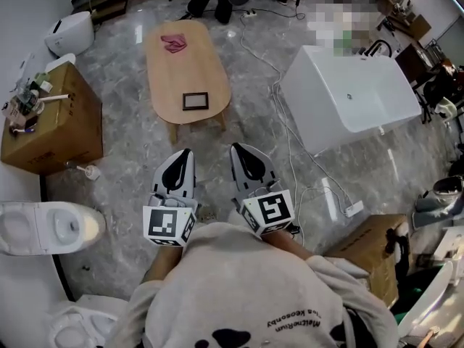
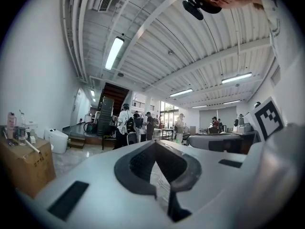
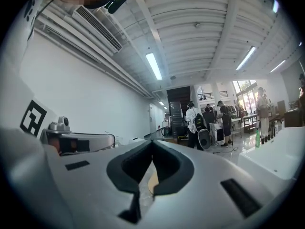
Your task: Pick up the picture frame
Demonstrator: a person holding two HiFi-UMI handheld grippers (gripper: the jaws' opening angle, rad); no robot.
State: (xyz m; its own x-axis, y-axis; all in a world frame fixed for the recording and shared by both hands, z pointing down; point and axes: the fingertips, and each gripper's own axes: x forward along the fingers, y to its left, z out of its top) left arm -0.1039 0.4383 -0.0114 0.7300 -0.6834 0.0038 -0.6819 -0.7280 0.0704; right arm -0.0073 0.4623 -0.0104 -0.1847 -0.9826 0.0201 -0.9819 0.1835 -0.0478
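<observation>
Picture frame (image 1: 195, 101): lies flat at the near end of the table (image 1: 165, 67), well ahead of both grippers and untouched.
Left gripper (image 1: 184, 155): held level close to the body, jaws pressed together with nothing between them.
Right gripper (image 1: 240, 151): just beside the left one, pointing the same way, jaws likewise closed and empty.
Why held so: this looks like the approach, with both tools closed and aimed at the table until the frame is within reach.
On the table: a pink cloth (image 1: 173, 43) sits at the far end, well apart from the frame.
Around: a cardboard box (image 1: 54, 122) and a toilet (image 1: 43, 227) stand to the left, a white bathtub (image 1: 348, 100) to the right.
In the way: little; a cable (image 1: 279, 107) trails on the floor between table and bathtub, off the straight path. The flat frame probably offers only a thin edge to grip.
</observation>
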